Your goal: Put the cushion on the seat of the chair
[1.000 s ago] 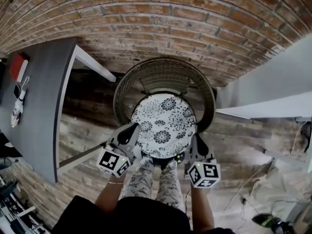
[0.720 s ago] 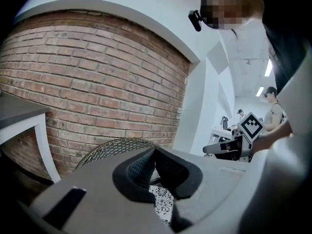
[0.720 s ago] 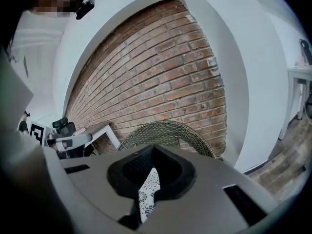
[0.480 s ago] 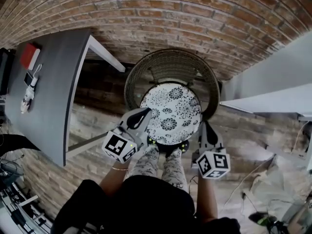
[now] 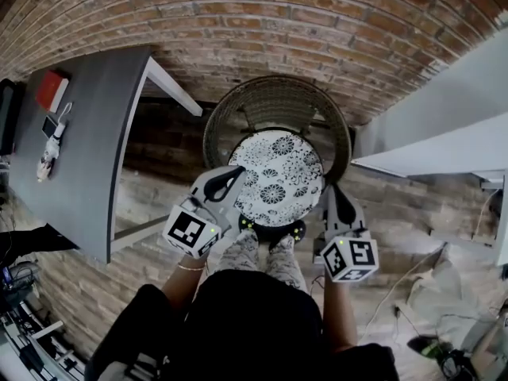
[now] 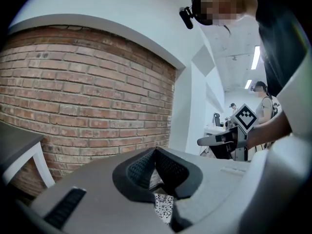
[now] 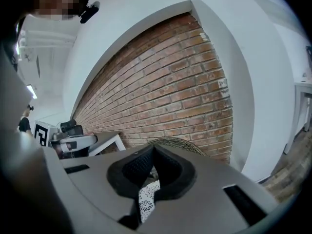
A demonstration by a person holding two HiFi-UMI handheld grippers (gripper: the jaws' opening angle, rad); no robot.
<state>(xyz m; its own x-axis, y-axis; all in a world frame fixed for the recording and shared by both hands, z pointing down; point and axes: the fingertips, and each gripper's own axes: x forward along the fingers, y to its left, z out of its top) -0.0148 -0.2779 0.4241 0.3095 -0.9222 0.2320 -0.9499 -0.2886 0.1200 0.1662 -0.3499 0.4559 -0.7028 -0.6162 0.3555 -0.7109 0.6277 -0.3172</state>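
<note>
- Gripping the cushion (image 5: 276, 177) near its front rim from both sides, left claw (image 5: 234, 177) on the left edge, right claw (image 5: 334, 197) on the right edge.
- Pinching patterned fabric in the left claw, jaws closed down tight on a thin fold.
- Pinching the same fabric in the right claw, jaws likewise pressed together on it.
- Holding the cushion face up over the seat of the wicker chair (image 5: 238, 105), in front of its curved back.
- Covering the seat entirely from above, leaving contact with it impossible to judge.
- Standing just right of a grey surface (image 5: 87, 157), against a brick wall (image 5: 317, 30).
</note>
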